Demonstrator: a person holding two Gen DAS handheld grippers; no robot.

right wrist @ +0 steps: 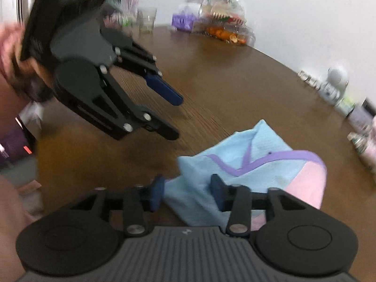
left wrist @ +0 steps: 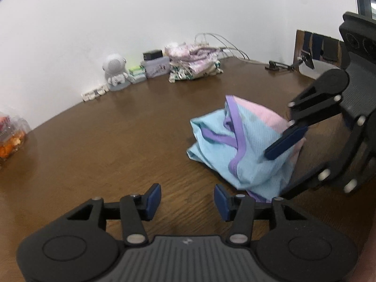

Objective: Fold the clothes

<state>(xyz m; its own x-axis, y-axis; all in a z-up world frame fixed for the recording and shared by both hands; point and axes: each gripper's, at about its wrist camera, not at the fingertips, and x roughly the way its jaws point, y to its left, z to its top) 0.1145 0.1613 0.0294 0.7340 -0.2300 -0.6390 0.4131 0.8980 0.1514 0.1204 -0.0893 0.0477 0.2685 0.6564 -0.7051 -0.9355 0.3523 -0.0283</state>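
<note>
Two tongs in view, both released. Left tongs (left wrist: pixel 187 202): blue pads apart over bare wood, nothing between them. Right tongs (right wrist: pixel 186 191): pads apart, a fold of the garment (left wrist: pixel 244 145) lies between them in the right wrist view; whether either pad touches the cloth cannot be told, the frame is blurred there.

Garment: light blue with purple trim and a pink panel, lying in a loose bunched heap on the brown wooden surface (left wrist: pixel 105 141). In the left wrist view it sits right of centre, just beyond the left tongs, with the right tongs reaching over its right side, one blue pad in front of the pink part. In the right wrist view the heap is near, lower right, pink panel at its right edge.

Left tongs in the right wrist view come in from the upper left, held by a hand (right wrist: pixel 14 54), hovering above bare surface, apart from the garment.

Far edge of the surface, by the white wall: a small white astronaut figure (left wrist: pixel 115 72), a lilac box (left wrist: pixel 157 67), a stack of folded patterned clothes (left wrist: pixel 195 63), white cables (left wrist: pixel 225 44). Far left: a clear bag of orange snacks (left wrist: pixel 11 136). A clear glass (right wrist: pixel 146 20) stands at the far side in the right wrist view.
</note>
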